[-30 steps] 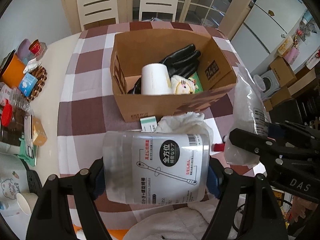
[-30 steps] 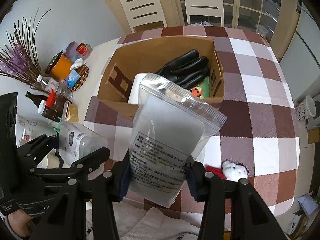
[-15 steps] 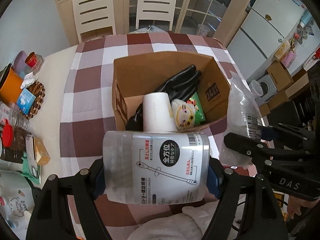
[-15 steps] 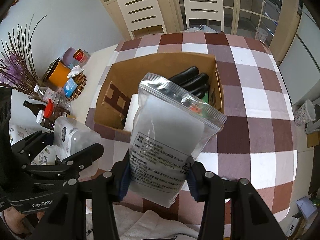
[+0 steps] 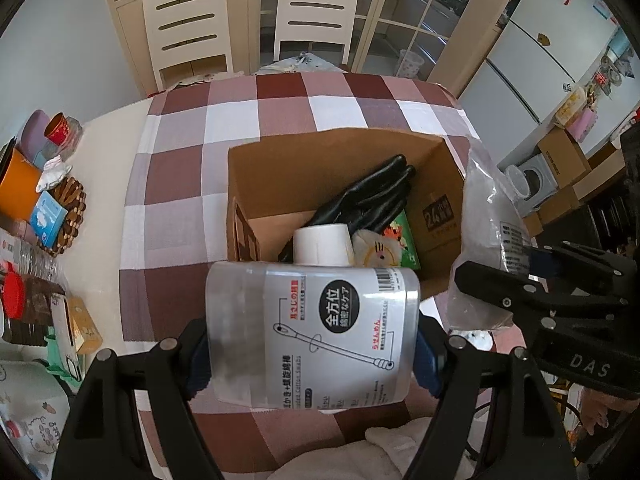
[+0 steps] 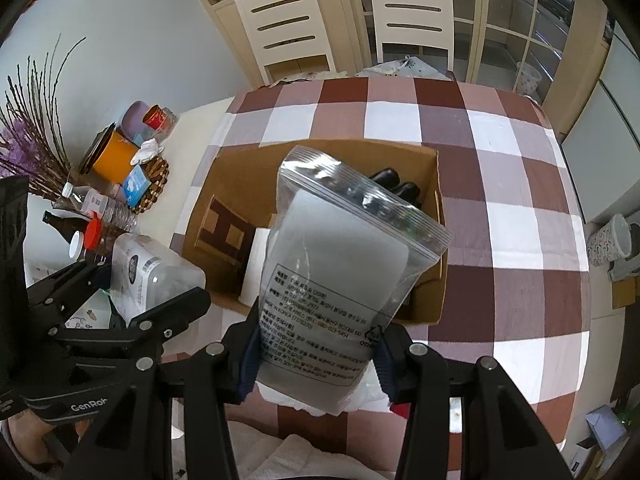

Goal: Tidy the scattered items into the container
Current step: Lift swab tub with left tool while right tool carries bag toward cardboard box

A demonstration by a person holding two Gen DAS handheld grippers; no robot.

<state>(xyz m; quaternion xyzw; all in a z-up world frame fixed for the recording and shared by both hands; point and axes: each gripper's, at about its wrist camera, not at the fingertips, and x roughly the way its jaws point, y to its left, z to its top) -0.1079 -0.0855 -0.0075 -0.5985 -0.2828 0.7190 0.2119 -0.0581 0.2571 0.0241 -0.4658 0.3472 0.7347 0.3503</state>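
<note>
Both tongs are loaded: the left gripper clamps a clear cotton swab tub and the right gripper pinches a zip bag, both near the cardboard box. The box already holds a black glove and white cup. Releasing early could bounce the tub off the near rim.

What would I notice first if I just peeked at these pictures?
Two things held up close: the left tongs squeeze a clear cotton swab tub, and the right tongs pinch a shiny zip bag. Just behind them, an open cardboard box sits on the checked tablecloth, with a black glove and a white cup inside.
</note>
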